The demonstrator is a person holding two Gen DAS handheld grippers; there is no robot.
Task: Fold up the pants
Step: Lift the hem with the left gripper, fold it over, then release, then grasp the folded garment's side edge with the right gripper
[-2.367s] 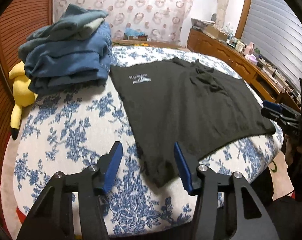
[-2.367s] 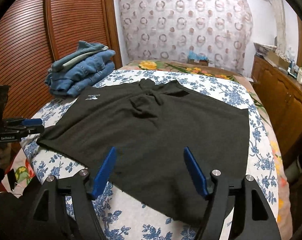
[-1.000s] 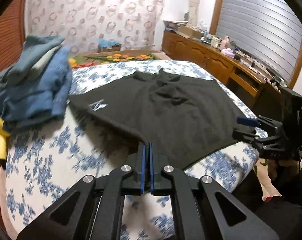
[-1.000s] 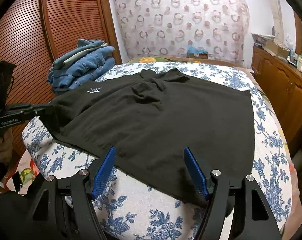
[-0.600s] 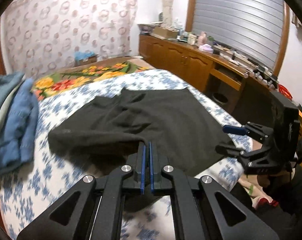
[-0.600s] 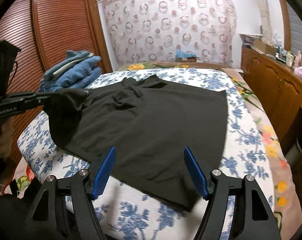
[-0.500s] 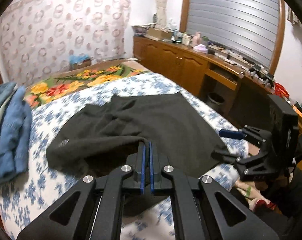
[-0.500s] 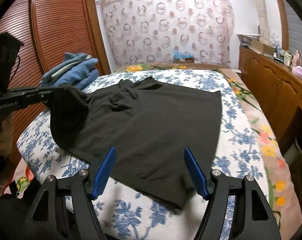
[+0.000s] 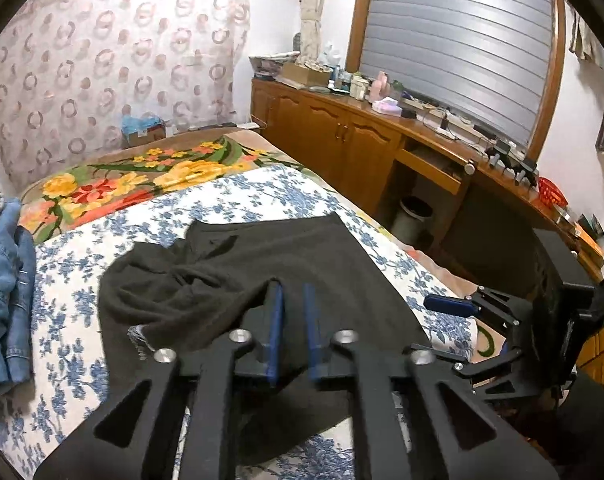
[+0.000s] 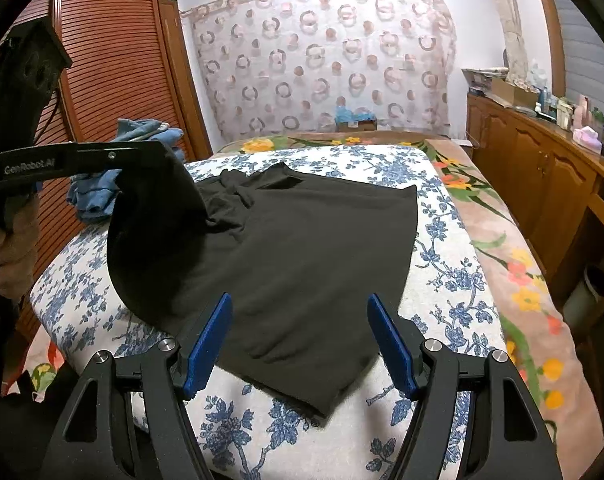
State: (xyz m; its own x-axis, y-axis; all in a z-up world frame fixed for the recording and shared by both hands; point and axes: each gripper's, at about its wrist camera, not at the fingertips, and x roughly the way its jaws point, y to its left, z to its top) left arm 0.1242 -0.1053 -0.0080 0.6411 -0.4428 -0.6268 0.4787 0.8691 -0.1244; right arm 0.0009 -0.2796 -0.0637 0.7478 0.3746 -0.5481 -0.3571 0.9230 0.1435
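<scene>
Now, at the far left of the bed sits a heap of blue denim jeans (image 9: 3, 288), well clear of my work. The black, soft knit pants (image 10: 302, 248) lie spread on the blue-flowered white bedspread (image 10: 442, 264), with their left side lifted and draped over toward the middle.

My left gripper (image 9: 291, 322) is opening its blue pads; dark cloth shows between and around them, though I cannot tell whether it still hangs on them. I judge the fabric light, limp and not slippery. It sags wherever it is unsupported, so it is best taken by a hem or corner and laid down flat.

My right gripper (image 10: 299, 344) hovers wide open over the near edge of the pants, holding nothing.

Farther right, a small round dark waste bin (image 9: 416, 212) stands by the wooden cabinets (image 9: 342, 140); what it holds I cannot see.
</scene>
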